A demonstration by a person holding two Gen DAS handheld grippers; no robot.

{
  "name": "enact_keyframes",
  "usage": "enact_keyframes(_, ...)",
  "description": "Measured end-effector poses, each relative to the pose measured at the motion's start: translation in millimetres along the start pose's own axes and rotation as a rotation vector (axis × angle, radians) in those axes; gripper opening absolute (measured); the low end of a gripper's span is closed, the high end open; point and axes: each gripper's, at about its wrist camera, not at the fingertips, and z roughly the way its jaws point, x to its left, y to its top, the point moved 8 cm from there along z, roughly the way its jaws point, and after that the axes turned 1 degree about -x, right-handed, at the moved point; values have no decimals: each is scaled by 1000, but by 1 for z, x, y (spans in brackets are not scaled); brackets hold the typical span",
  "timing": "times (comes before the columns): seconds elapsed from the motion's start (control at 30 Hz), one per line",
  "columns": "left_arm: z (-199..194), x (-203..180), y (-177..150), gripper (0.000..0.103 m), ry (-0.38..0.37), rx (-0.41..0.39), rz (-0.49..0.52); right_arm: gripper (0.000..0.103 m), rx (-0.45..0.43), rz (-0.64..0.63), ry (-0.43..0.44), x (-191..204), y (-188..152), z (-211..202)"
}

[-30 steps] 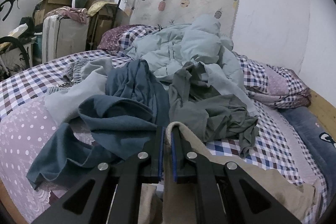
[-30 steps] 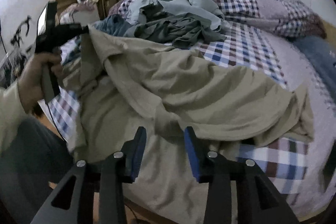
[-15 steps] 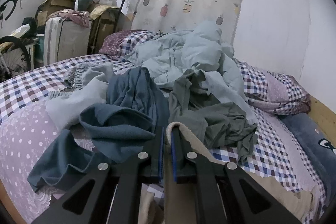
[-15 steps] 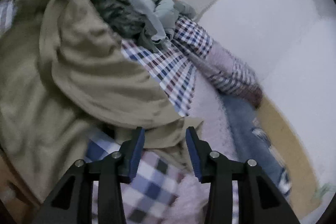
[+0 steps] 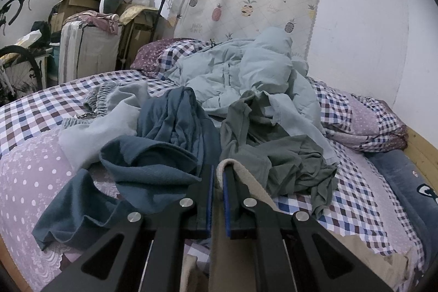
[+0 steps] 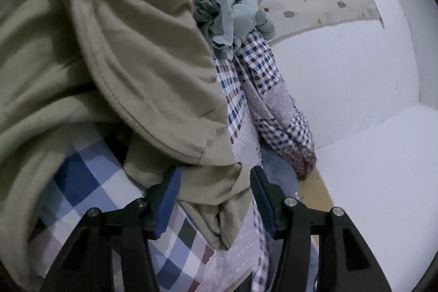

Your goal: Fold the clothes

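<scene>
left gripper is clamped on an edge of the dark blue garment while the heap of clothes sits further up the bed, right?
Not quite. The left wrist view shows the left gripper clamped on an edge of the beige garment, not the dark blue garment, which lies loose beside it. The heap of clothes does sit further up the bed.

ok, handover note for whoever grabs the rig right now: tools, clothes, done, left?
Left tool: shut on an edge of the beige garment, held up off the bed.
Right tool: jaws opening, a corner of the same beige garment between the pads, not pinched.
Clothes: the beige garment drapes across the near side of the bed. A blue top, a grey-green top and a pale grey piece lie crumpled in a heap behind it.
Done: nothing folded in view.
Left: probably grip that corner with the right tool, spread and fold the beige garment, then work through the heap.
</scene>
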Motion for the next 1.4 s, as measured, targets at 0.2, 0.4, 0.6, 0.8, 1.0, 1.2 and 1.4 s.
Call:
enact_keyframes(0.2, 1, 0, 0, 6, -2, 1, -2, 57, -52, -16, -59, -3, 11, 5)
enact_keyframes(0.4, 1, -4, -1, 6, -8, 4, 6, 56, -69, 12, -52, -5, 20, 6)
enact_keyframes(0.6, 1, -6, -2, 6, -13, 5, 11, 53, -79, -25, -42, 7, 26, 8)
enact_keyframes(0.8, 0, -8, -3, 6, -18, 7, 17, 26, -63, 15, -9, 8, 29, 11)
enact_keyframes(1.0, 0, -6, -2, 6, -21, 9, 17, 5, -43, 42, 13, 10, 30, 13)
enact_keyframes(1.2, -7, -10, -2, 6, -23, -4, 63, 5, -33, 187, 66, -7, 30, 0)
enact_keyframes(1.4, -28, -14, 3, 6, -48, -44, 113, 4, -41, 438, 87, -56, 27, -25)
